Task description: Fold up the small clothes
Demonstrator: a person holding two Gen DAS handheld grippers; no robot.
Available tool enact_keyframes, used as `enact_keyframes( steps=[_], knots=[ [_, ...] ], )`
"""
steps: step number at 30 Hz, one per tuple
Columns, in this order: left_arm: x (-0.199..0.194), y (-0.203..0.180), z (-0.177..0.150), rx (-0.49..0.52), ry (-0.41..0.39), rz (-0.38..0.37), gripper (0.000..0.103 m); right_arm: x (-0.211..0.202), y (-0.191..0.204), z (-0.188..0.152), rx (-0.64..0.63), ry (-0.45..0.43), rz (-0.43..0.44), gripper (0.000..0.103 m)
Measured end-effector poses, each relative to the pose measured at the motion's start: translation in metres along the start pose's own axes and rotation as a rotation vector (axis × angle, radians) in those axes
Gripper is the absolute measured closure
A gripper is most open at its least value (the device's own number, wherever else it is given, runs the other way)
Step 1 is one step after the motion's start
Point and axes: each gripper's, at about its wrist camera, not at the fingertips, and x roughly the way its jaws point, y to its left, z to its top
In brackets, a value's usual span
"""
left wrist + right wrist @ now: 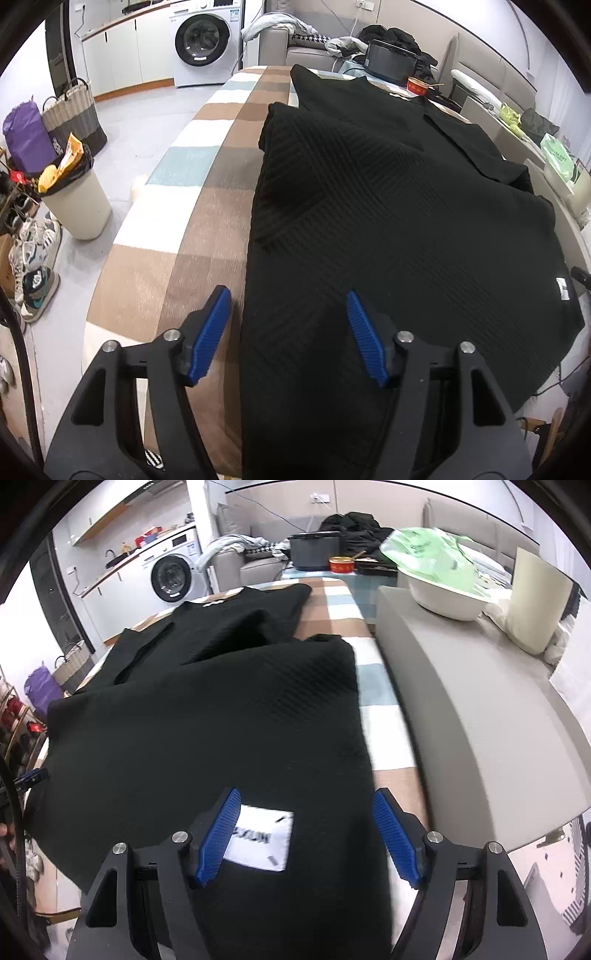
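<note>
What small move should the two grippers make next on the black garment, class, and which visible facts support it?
Probably lower both and close the jaws on the near hem. The left gripper and right gripper both stand open above the black garment, holding nothing. It lies spread on the striped blanket with its white label between the right jaws, so gripping seems to come before folding.

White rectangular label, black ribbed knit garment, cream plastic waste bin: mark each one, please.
White rectangular label (pixel 260 837): right wrist view, on its printed centre.
Black ribbed knit garment (pixel 388 229): left wrist view, on the middle of its flat body.
Cream plastic waste bin (pixel 79 206): left wrist view, on its side wall.
</note>
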Motion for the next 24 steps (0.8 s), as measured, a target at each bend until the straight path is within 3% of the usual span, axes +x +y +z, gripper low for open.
enact_keyframes(
  steps=[7, 17, 19, 22, 23, 24],
  knots=[
    [0.009, -0.01, 0.006, 0.038, -0.02, 0.017, 0.055, 0.026, 0.002, 0.013, -0.033, 0.054, -0.036, 0.042],
    [0.017, -0.013, 0.014, 0.034, -0.01, 0.017, 0.056, 0.048, -0.005, 0.036, -0.054, 0.079, -0.089, 0.043],
    [0.017, -0.012, 0.014, 0.026, -0.013, 0.019, 0.058, 0.052, -0.006, 0.038, -0.059, 0.084, -0.086, 0.048],
    [0.017, -0.01, 0.014, 0.004, -0.025, 0.016, 0.075, 0.053, -0.007, 0.041, -0.064, 0.077, -0.055, 0.069],
    [0.017, -0.009, 0.014, -0.002, -0.026, 0.006, 0.091, 0.053, -0.006, 0.041, -0.072, 0.072, -0.052, 0.083],
    [0.016, -0.009, 0.013, -0.01, -0.026, -0.016, 0.096, 0.053, -0.006, 0.041, -0.08, 0.072, -0.048, 0.09]
  ],
)
